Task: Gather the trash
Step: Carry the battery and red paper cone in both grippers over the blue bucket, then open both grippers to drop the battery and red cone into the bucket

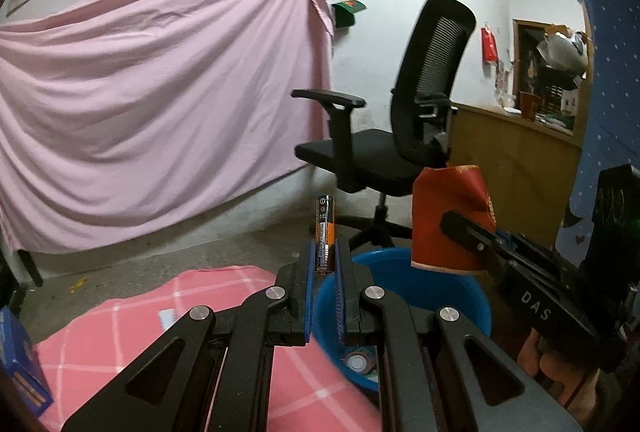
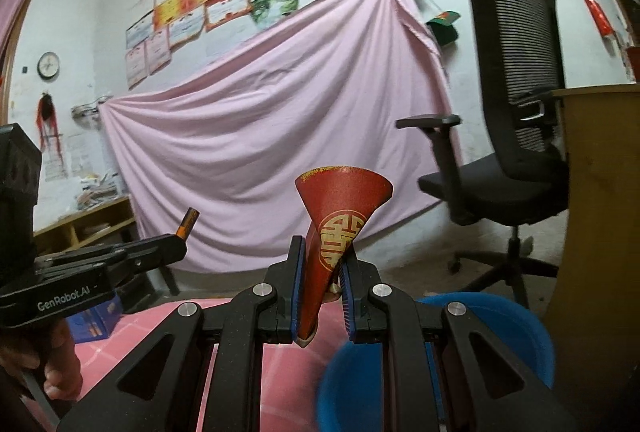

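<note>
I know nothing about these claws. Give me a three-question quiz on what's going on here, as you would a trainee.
1. What does the left claw hold?
2. True or false: the right claw is empty.
3. Which container sits below both claws: A) the blue basin, B) a cardboard box, C) a wire basket?

Key:
1. A battery, standing upright between the pads.
2. False: it pinches a red paper cup, squashed flat.
3. A.

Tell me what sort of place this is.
Likely a home study or small office: certificates pinned to the wall, a black office chair by a wooden desk, and a wall clock.
</note>
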Demonstrator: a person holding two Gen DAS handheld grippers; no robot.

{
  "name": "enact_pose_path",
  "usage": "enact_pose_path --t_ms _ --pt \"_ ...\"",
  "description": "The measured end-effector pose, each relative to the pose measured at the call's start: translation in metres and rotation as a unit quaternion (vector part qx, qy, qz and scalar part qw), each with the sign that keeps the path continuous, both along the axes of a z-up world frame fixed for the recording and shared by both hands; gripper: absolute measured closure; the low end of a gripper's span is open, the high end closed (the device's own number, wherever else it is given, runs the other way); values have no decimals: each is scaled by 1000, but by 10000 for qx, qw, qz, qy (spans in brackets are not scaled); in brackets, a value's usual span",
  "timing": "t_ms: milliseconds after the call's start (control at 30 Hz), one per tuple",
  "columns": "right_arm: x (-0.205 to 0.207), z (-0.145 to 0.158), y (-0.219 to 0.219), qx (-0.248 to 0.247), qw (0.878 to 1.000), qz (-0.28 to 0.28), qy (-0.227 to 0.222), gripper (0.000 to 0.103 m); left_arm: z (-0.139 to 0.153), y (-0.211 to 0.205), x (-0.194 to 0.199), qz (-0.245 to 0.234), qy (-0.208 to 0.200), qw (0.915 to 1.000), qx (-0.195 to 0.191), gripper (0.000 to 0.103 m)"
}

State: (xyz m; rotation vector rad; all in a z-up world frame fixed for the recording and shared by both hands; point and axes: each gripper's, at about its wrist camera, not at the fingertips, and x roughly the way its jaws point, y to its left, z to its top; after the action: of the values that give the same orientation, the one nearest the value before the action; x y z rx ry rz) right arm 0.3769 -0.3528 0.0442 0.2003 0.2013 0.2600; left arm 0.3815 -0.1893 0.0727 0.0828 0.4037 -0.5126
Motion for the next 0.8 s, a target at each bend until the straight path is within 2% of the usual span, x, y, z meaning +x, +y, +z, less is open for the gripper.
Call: enact_pose_path --t_ms 333,800 --pt "-2 -13 -42 117 9990 -314 304 89 -19 -44 12 -308 325 9990 97 96" --pt "7 -33 -67 244 9948 -551 826 88 -44 -63 29 -387 861 9955 103 96"
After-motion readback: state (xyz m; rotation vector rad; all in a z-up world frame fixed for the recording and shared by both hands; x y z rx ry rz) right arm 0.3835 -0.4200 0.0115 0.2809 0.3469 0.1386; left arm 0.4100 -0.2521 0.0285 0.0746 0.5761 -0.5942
